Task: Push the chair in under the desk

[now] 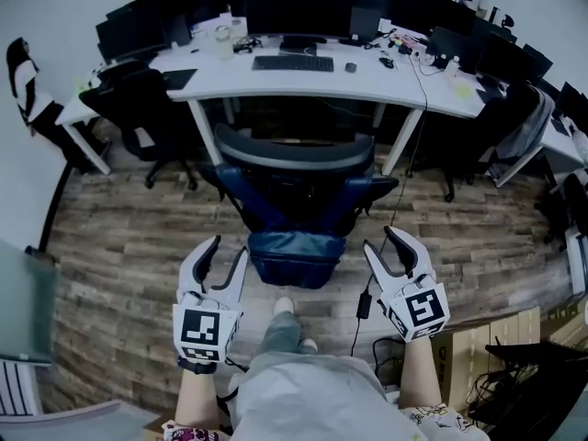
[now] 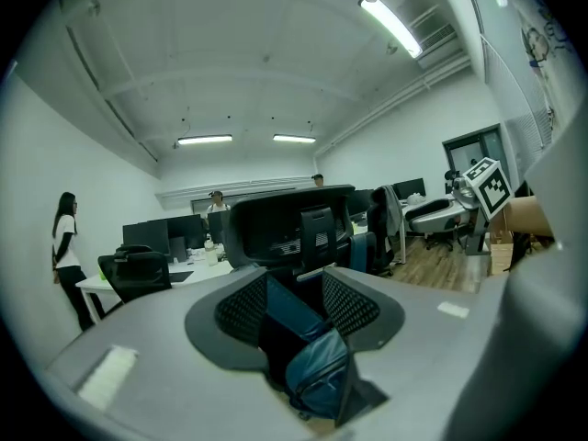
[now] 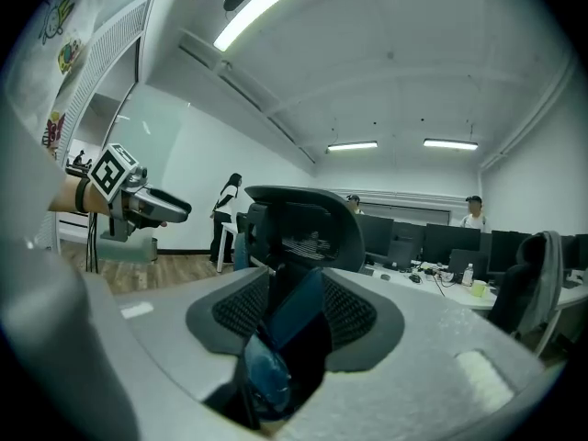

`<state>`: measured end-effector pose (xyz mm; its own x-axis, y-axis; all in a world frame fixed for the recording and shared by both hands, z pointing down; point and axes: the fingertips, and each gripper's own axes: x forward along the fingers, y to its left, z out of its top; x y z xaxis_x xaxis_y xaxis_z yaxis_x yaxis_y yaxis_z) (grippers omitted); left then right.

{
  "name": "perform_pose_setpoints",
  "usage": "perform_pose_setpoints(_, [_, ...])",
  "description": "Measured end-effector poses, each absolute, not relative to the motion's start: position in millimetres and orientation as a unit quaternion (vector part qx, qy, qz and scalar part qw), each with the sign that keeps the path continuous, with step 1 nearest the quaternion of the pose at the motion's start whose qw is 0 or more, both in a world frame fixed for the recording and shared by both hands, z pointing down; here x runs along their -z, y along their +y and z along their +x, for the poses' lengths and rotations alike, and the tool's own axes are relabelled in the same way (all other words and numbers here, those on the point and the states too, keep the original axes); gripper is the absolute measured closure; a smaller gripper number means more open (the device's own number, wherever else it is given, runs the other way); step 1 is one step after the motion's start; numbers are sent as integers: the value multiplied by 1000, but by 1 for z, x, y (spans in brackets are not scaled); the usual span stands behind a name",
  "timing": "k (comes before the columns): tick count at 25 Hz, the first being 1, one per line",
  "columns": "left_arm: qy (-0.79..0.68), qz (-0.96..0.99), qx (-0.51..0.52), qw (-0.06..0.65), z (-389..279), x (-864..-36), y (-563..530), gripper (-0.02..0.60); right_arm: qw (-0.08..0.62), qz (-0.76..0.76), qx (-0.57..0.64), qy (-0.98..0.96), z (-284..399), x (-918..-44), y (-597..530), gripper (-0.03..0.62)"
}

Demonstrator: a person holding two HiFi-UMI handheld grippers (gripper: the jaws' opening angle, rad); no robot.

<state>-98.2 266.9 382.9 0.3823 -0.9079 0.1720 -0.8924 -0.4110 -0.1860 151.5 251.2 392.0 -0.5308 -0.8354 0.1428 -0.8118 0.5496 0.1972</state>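
Note:
An office chair with a black backrest (image 1: 294,150) and a blue seat (image 1: 296,251) stands in front of the white desk (image 1: 303,81), its back toward the desk's edge. My left gripper (image 1: 228,251) hangs just left of the seat's near edge, jaws open and empty. My right gripper (image 1: 381,242) is just right of the seat, also open and empty. Neither touches the chair. In the left gripper view the chair (image 2: 292,228) shows beyond the parted jaws, with the right gripper (image 2: 482,186) off to the side. The right gripper view shows the chair (image 3: 303,223) the same way.
Black chairs stand left (image 1: 138,108) and right (image 1: 514,127) of the desk. Monitors (image 1: 294,7), a keyboard (image 1: 292,63) and cables lie on the desk. A cable with a power brick (image 1: 364,303) runs across the wooden floor. My leg and foot (image 1: 285,324) are below the seat.

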Motion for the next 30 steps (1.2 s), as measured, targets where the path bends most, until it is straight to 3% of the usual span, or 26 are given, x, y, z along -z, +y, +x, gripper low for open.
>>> perform_pose_setpoints(30, [422,-874,228,79,-147,-431,98,200,209,428,75,-876,186,-433,125,257])
